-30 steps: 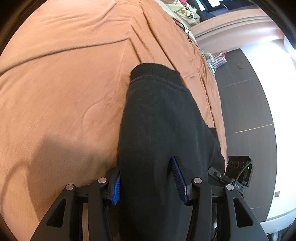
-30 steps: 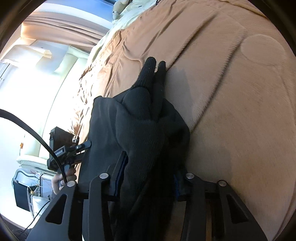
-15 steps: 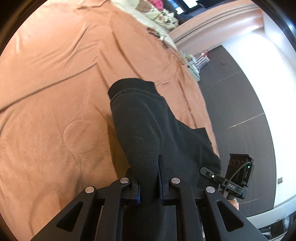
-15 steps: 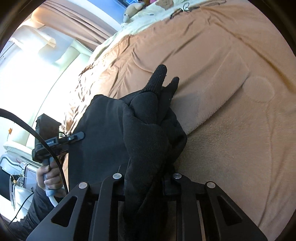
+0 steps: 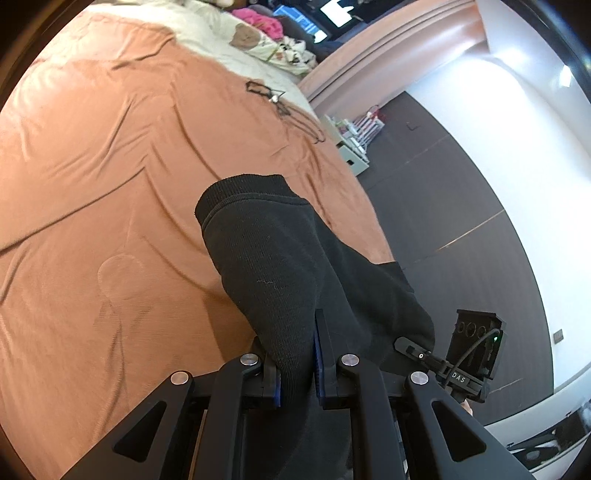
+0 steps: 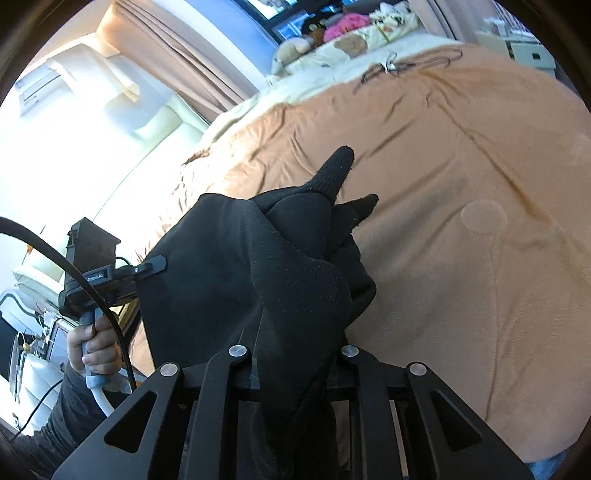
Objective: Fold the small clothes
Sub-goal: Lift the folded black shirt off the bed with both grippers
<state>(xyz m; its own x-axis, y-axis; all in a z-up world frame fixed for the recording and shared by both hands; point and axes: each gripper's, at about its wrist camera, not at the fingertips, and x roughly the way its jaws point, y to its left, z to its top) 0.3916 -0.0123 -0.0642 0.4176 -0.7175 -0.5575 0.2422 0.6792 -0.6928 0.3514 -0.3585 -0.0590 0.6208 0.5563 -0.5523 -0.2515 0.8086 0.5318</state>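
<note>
The left gripper [image 5: 295, 373] is clamped on the black garment [image 5: 291, 266]: its blue pads [image 5: 317, 365] press on a thick bunch of knit cloth between them. The right gripper [image 6: 291, 369] is also clamped on the garment [image 6: 229, 280], but here the cloth covers the fingertips, so only the narrow gap of the jaws tells it. The last two readings of each jaw are nearly the same, so both grips look settled.

The garment hangs between the two grippers, just above the orange blanket [image 5: 92, 184]. From the left grip a sleeve or leg goes forward and ends in a ribbed cuff [image 5: 240, 192]. From the right grip the cloth is crumpled, and two pointed ends [image 6: 338, 162] stand up. In the right view a hand [image 6: 94, 339] holds the handle of the other gripper.

Farther away, a black cable [image 5: 280, 99] lies on the blanket, and behind it are a pale cover and soft toys [image 5: 245, 35].

I judge the step in hand is to lift the garment and spread it out before folding. To do it well, both grips should stay firm and rise at the same height, then move apart until the cloth is flat and not twisted. The crumpled right side may need a small shake. The garment should be laid down on the free blanket, away from the cable.
</note>
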